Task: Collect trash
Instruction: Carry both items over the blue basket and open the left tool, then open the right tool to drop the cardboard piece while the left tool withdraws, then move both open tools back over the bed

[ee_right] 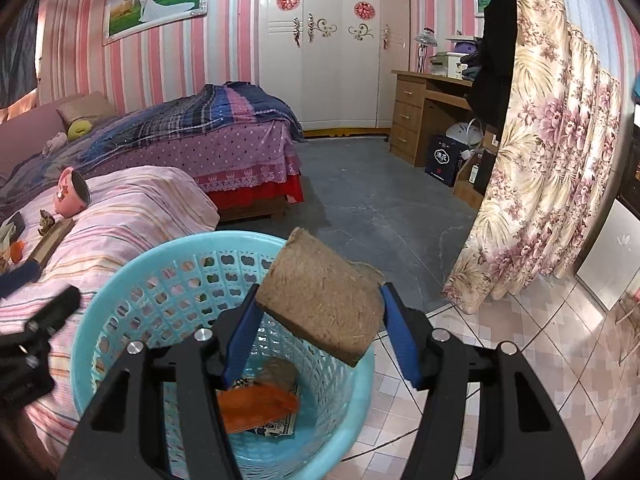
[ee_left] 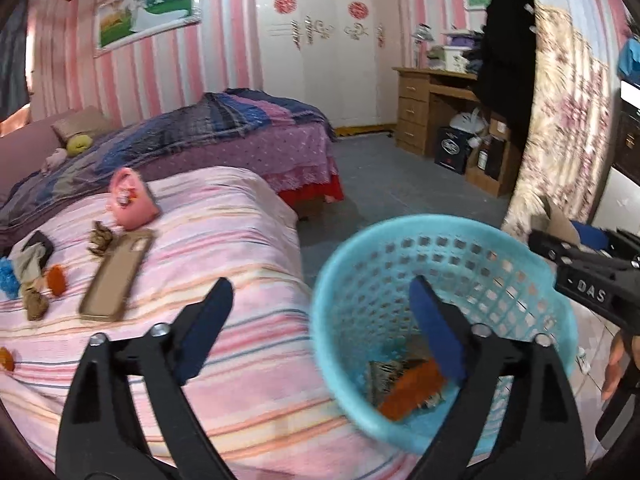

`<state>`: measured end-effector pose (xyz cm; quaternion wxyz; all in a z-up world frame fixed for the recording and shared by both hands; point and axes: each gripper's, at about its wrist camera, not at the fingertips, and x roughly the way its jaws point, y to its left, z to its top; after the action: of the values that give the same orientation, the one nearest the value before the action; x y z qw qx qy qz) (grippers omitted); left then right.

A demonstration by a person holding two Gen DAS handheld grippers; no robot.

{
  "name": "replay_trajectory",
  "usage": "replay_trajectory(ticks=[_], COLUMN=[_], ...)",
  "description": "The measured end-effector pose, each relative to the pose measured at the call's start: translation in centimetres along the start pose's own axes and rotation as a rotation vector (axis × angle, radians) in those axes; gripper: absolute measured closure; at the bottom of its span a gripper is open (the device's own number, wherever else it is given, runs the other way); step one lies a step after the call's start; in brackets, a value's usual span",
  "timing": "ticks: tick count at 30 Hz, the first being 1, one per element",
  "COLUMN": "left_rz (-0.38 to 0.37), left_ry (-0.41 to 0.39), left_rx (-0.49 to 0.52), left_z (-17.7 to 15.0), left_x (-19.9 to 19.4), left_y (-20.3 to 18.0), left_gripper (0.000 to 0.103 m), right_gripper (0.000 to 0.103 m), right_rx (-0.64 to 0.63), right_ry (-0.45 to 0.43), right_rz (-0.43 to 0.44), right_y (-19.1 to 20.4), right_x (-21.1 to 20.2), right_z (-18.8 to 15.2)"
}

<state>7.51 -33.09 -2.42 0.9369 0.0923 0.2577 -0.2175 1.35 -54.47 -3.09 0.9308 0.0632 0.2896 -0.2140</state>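
A light-blue plastic basket point(ee_left: 332, 276) point(ee_right: 120, 280) stands on the floor against the striped bed. An orange wrapper point(ee_right: 260, 404) point(ee_left: 416, 388) and printed scraps lie at its bottom. My right gripper point(ee_right: 320, 304) is shut on a brown cardboard tube point(ee_right: 320, 300), tilted above the basket's far rim. My left gripper point(ee_left: 320, 292) is open and holds nothing; its right finger hangs over the basket and its left finger over the bed edge. Small bits lie on the bed at the left: orange pieces point(ee_left: 56, 280), a blue fluffy scrap point(ee_left: 8, 280) and a brown crumpled bit point(ee_left: 100, 238).
A pink mug point(ee_left: 132, 200) lies on its side on the striped bed beside a long flat tan case point(ee_left: 116, 276). A second bed point(ee_right: 224, 136) stands behind. A floral curtain point(ee_right: 540, 200) hangs at the right, with a wooden desk point(ee_right: 420, 116) beyond grey floor.
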Motion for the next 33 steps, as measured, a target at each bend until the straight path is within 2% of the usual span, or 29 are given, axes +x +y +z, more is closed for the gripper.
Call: replay_trajectory(ticks=[5, 15, 20, 23, 33], left_rz=[0.04, 0.129, 0.169, 0.193, 0.26], left_ry=[-0.013, -0.029, -0.029, -0.029, -0.017], left_rx=[-0.06, -0.1, -0.131, -0.15, -0.18], left_z=[0.7, 0.0, -0.5, -0.8, -1.9], left_x=[-0.8, -3.2, -4.2, -4.7, -6.0], left_y=[3.2, 8.6, 11.9, 14.0, 19.5], left_gripper=[0.006, 0.006, 0.006, 0.006, 0.006], right_gripper=[0.043, 0.038, 0.018, 0.011, 0.006], right_rx=[-0.011, -0.069, -0.075, -0.075, -0.137], right_ry=[-0.004, -0.005, -0.019, -0.02, -0.021], right_rz=[0.01, 0.04, 0.042, 0.047, 0.057], right_y=[0.7, 4.2, 5.8, 6.6, 11.0], right_x=[-0.1, -0.1, -0.4, -0.4, -0.5], right_z=[0.1, 0.3, 0.4, 0.4, 0.8])
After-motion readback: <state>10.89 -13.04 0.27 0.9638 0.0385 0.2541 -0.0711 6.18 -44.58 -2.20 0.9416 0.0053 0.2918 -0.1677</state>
